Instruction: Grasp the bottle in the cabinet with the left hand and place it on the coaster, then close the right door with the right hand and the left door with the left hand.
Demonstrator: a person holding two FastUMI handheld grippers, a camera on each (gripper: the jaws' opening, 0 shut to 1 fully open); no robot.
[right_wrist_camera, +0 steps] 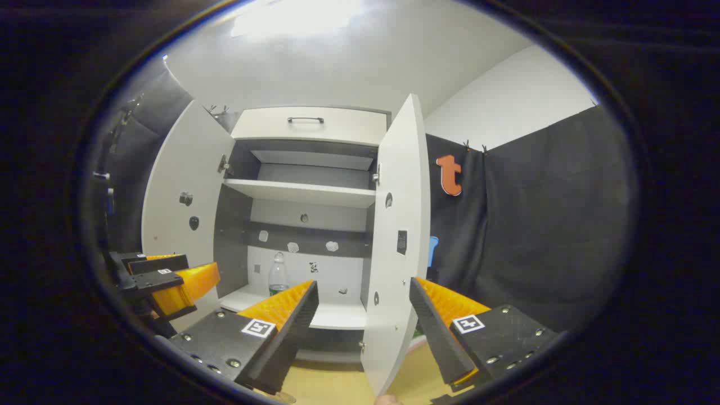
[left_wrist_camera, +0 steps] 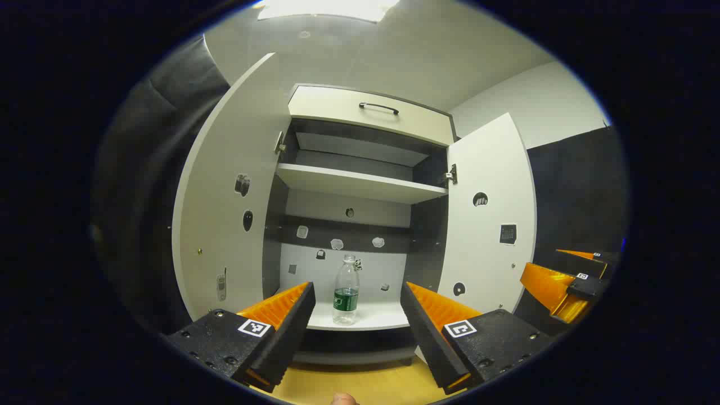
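In the left gripper view, the left claw [left_wrist_camera: 355, 315] sits nearest, its two fingers [left_wrist_camera: 292, 315] spread wide apart with nothing between them but open air. Just below them lies a strip of pale wooden counter [left_wrist_camera: 360, 382], and a fingertip [left_wrist_camera: 343, 399] pokes in at the very bottom edge. Off to the right side, the right claw [left_wrist_camera: 568, 281] hangs a little farther away; from here its state cannot be told.

In the right gripper view, the right claw [right_wrist_camera: 363, 315] also stands with its two fingers well apart, holding nothing. The edge of the right door [right_wrist_camera: 394, 253] runs up between those fingers but lies farther off, not touched by either. At the left side the left claw [right_wrist_camera: 163, 281] shows, beside the left door [right_wrist_camera: 174, 191].

Beyond the claws stands one cabinet [left_wrist_camera: 365, 225] with both doors swung open: the left door [left_wrist_camera: 225, 197] and the right door [left_wrist_camera: 489, 225]. Small stickers dot the inner faces of the doors and the back wall.

One clear plastic bottle [left_wrist_camera: 346, 291] with a green label stands upright on the cabinet's bottom shelf [left_wrist_camera: 371, 318], near its front edge and apart from both claws. In the right gripper view the bottle [right_wrist_camera: 277, 274] is partly hidden behind a finger.

Above it runs one middle shelf [left_wrist_camera: 360, 184], bare, and over that a single drawer front with one dark handle [left_wrist_camera: 378, 107]. Farthest off is the white wall and a ceiling light [left_wrist_camera: 326, 8].
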